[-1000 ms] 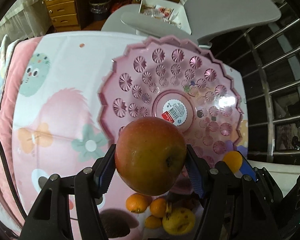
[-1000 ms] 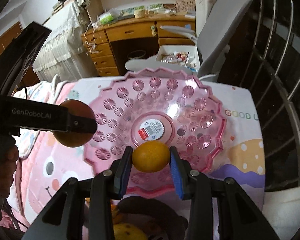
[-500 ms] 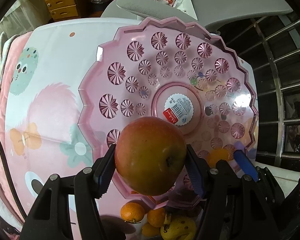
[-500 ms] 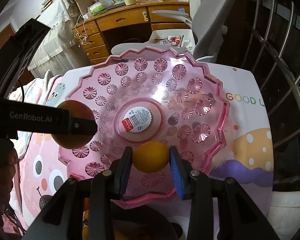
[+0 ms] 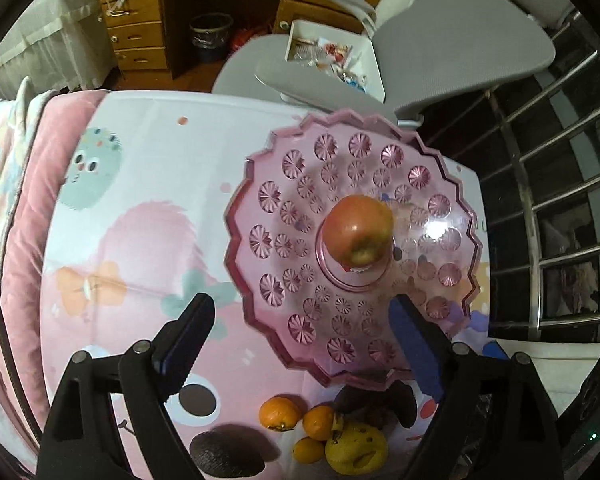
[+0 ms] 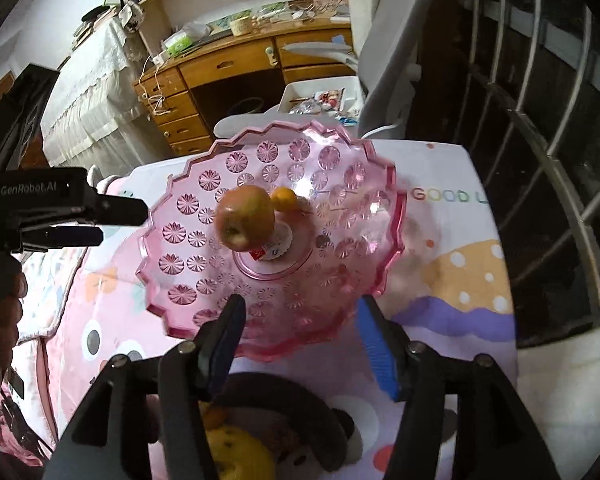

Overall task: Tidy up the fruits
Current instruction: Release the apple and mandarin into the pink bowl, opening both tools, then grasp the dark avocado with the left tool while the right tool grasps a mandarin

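I see the red-green apple in the middle of the pink scalloped dish, over the label on its raised hub, stem end tilted toward me. A small orange lies just behind the apple. More oranges and a spotted yellow fruit lie beside the dish.
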The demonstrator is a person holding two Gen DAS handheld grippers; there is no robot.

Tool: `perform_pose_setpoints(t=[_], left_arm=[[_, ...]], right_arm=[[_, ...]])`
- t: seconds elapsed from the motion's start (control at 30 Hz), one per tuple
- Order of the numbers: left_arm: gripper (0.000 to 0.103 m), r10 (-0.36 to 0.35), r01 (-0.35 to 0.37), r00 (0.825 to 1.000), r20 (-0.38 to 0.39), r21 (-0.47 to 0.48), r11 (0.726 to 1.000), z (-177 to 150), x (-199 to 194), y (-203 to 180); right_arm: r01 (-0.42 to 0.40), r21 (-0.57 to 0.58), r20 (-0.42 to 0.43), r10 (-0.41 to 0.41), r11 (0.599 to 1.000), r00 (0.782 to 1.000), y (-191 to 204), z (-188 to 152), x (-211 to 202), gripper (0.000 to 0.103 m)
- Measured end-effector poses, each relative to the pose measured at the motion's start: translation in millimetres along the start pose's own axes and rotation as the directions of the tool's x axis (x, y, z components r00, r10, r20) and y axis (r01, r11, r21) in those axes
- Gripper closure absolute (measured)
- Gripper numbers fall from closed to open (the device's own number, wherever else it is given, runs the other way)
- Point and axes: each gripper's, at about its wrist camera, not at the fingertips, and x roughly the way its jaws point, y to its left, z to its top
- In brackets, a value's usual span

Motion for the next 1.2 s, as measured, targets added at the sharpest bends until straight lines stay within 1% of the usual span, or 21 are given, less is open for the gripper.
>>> perform_pose_setpoints(t=[0.17,0.27,0.4,0.57,0.7,0.83,1.0,1.2], left_arm=[[0.015,-0.006,0.006,0.999,0.031,-0.028,1.000,-15,-26,16],[0.015,-0.005,0.006,0.999,0.045,-0.024,1.000,-27,-39,21],[0.015,-0.004,0.004,0.999,0.049,-0.003,1.000,-44,-53,28],[0.015,-0.022,0.021,0.998,0.051,0.029,0.999,-63,-71,39],[0.015,-0.039,0.036,0.998,0.046,0.077,0.996,-79,-87,50],[0.015,-0.047,0.042,0.998,0.038,0.126,0.991,-95,-102,62],[0.015,-0.053,0.049,0.998,0.018,0.192,0.980,-113,-114,78],[0.015,-0.054,0.058,0.998,-0.025,0.262,0.963,-131,-117,97]], right_arm=[[-0.001,0.032,0.000,0.001,0.999,1.000,4,-11,-19,0.044],[-0.014,0.041,0.001,0.014,0.999,1.000,10,-21,-30,0.044],[-0.025,0.058,0.016,0.024,0.998,1.000,21,-31,-45,0.044],[-0.006,0.079,0.053,0.001,0.997,0.999,39,-47,-67,0.044],[0.010,0.104,0.067,-0.017,0.994,0.998,53,-62,-83,0.044],[0.018,0.161,0.082,-0.032,0.987,0.996,66,-82,-96,0.044],[0.022,0.260,0.069,-0.041,0.965,0.997,79,-111,-104,0.044],[0.021,0.408,0.025,-0.034,0.913,0.999,90,-146,-108,0.044]])
